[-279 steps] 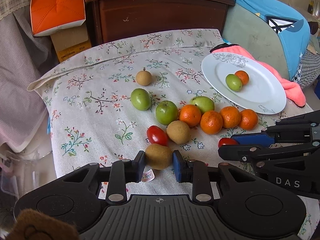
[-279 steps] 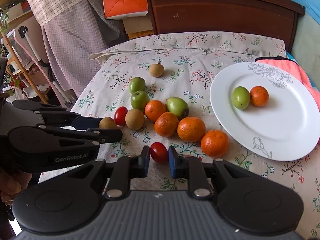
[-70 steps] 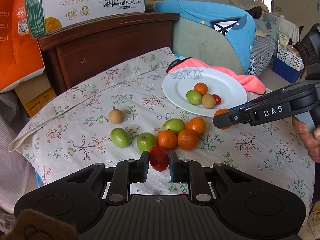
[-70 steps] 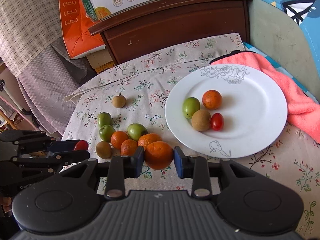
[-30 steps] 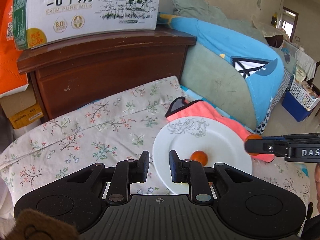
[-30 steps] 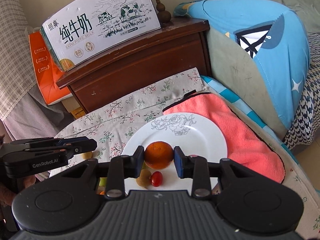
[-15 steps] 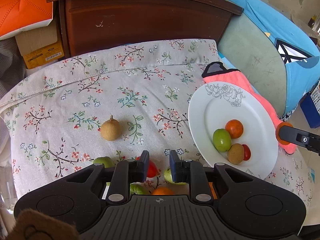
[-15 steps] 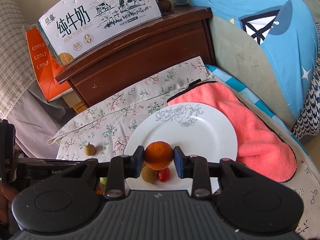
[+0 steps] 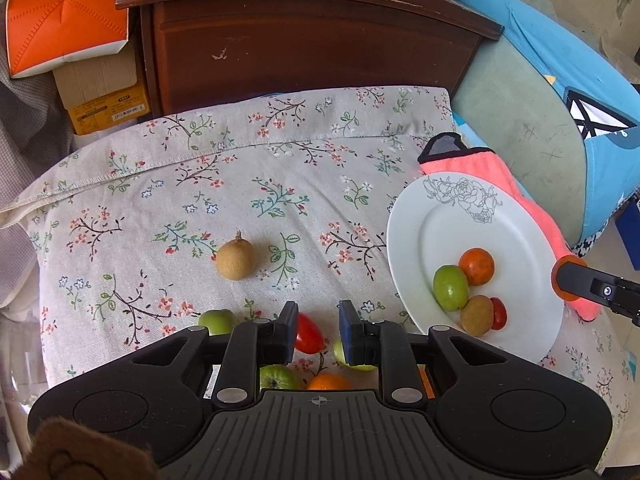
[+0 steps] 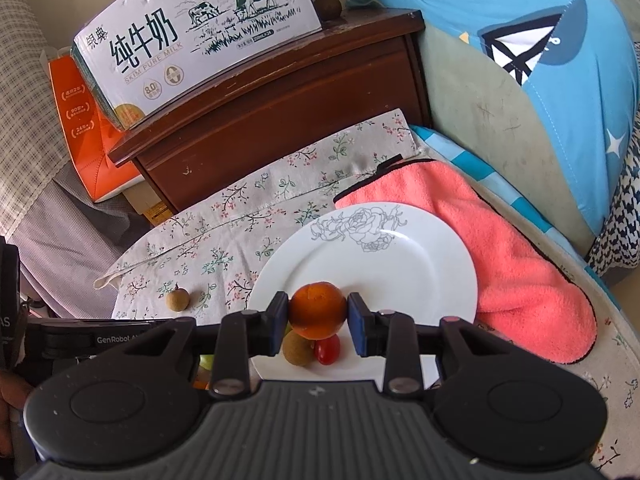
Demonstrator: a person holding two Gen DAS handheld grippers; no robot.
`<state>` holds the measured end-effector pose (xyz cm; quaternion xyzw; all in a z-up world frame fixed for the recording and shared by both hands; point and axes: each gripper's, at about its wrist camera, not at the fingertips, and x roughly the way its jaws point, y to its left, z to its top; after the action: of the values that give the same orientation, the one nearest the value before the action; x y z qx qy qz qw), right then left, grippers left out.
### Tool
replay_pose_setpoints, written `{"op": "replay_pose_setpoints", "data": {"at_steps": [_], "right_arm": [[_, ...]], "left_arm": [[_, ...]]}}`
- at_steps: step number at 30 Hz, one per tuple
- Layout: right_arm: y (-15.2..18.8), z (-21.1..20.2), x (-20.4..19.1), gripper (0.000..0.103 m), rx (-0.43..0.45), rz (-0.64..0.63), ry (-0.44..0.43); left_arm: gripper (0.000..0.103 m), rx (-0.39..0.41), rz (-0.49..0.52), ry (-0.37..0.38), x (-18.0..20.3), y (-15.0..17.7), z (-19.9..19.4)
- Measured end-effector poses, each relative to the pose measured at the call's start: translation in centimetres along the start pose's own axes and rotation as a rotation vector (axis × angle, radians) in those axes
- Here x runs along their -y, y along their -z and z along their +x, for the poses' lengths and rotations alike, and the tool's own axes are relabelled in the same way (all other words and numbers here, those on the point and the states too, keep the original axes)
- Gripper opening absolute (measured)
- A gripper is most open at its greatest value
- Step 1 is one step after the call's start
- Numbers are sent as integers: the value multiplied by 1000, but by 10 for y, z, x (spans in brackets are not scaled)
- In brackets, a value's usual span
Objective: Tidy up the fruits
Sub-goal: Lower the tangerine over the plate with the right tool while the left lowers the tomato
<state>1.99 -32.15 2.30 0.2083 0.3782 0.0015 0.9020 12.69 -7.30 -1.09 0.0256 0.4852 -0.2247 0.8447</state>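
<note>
My right gripper (image 10: 318, 318) is shut on an orange tangerine (image 10: 317, 310) and holds it above the near part of the white plate (image 10: 420, 264). The plate (image 9: 512, 240) holds a tangerine (image 9: 476, 266), a green fruit (image 9: 450, 288), a brown fruit (image 9: 476, 315) and a red tomato (image 9: 499, 313). My left gripper (image 9: 318, 330) is open and empty above the floral cloth (image 9: 240, 184). A red tomato (image 9: 308, 334) lies on the cloth just below its jaws, with green fruits (image 9: 216, 320) and a tangerine (image 9: 328, 381) nearby. A brown fruit (image 9: 235, 259) lies alone farther back.
A pink towel (image 10: 500, 256) lies under the plate's right side. A dark wooden cabinet (image 9: 312, 40) stands behind the cloth, with a milk carton box (image 10: 192, 36) on top. An orange bag (image 9: 60, 12) is at the back left, a blue cushion (image 10: 540, 80) at the right.
The left gripper has let go of the red tomato, which now lies on the cloth, and has tilted down over the fruits. The right gripper still holds the tangerine over the plate.
</note>
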Motion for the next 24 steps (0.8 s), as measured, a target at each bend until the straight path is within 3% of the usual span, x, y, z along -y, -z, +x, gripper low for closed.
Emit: {"op": "replay_pose_setpoints", "data": {"at_steps": [6, 10, 13, 15, 21, 24], "right_arm": [[0, 2, 1, 32, -6, 1, 1], [-1, 7, 3, 32, -19, 1, 8], [0, 12, 6, 32, -32, 16, 12], [0, 15, 9, 32, -46, 36, 3], [3, 21, 16, 32, -78, 87, -12], [4, 23, 18, 32, -88, 102, -8]], "left_arm": [[29, -30, -31, -47, 0, 2, 9], [29, -39, -55, -47, 1, 3, 17], [26, -27, -53, -42, 4, 5, 20], [17, -20, -59, -27, 6, 5, 21], [17, 48, -30, -22, 19, -1, 13], [17, 61, -67, 12, 19, -5, 13]]}}
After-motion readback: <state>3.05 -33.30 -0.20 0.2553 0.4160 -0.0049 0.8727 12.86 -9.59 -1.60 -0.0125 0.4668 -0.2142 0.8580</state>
